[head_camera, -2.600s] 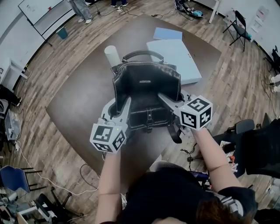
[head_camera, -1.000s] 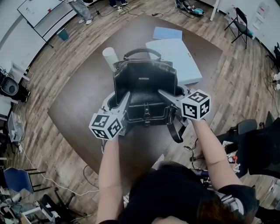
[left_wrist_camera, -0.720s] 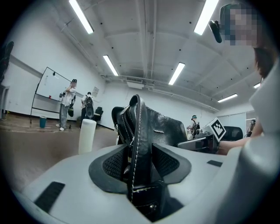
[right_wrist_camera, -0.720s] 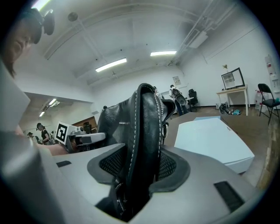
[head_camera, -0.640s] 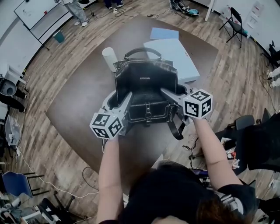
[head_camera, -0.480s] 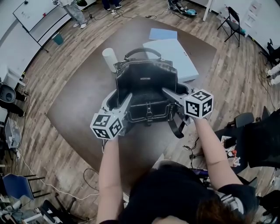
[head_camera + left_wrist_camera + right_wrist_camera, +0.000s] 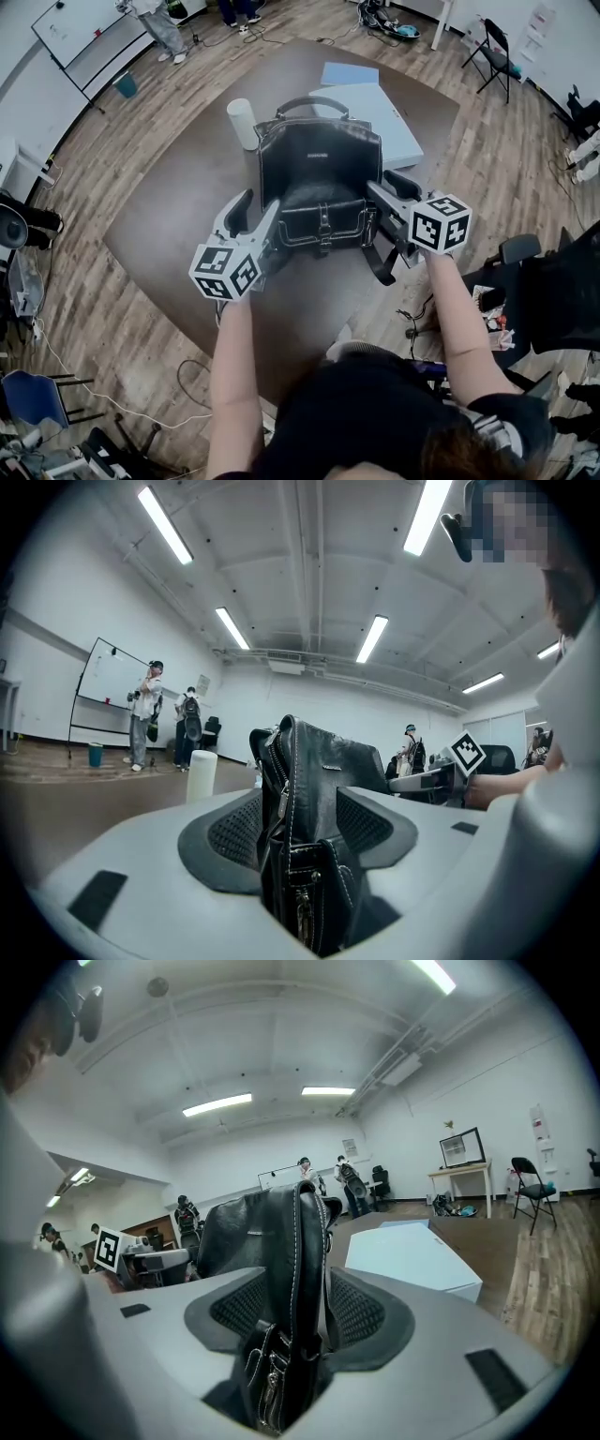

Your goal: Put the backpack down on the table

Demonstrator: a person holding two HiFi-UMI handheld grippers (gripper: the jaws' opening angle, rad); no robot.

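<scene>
The black leather backpack stands upright on the brown table, its handle up. My left gripper sits at the bag's near left corner, jaws wide. My right gripper is at the near right corner, also wide. In the left gripper view the bag's side shows in the gap of the left gripper, with space between it and the ribbed pads. The right gripper view has the bag's other side in the gap of the right gripper, clear of the pads. A loose strap hangs at the bag's near right.
A white cylinder stands just left of the bag. A pale blue box lies behind it on the right, with a blue flat sheet farther back. A folding chair and people stand off the table.
Both grippers have opened off the backpack's sides and drawn back toward me. The backpack stays standing on the table.
</scene>
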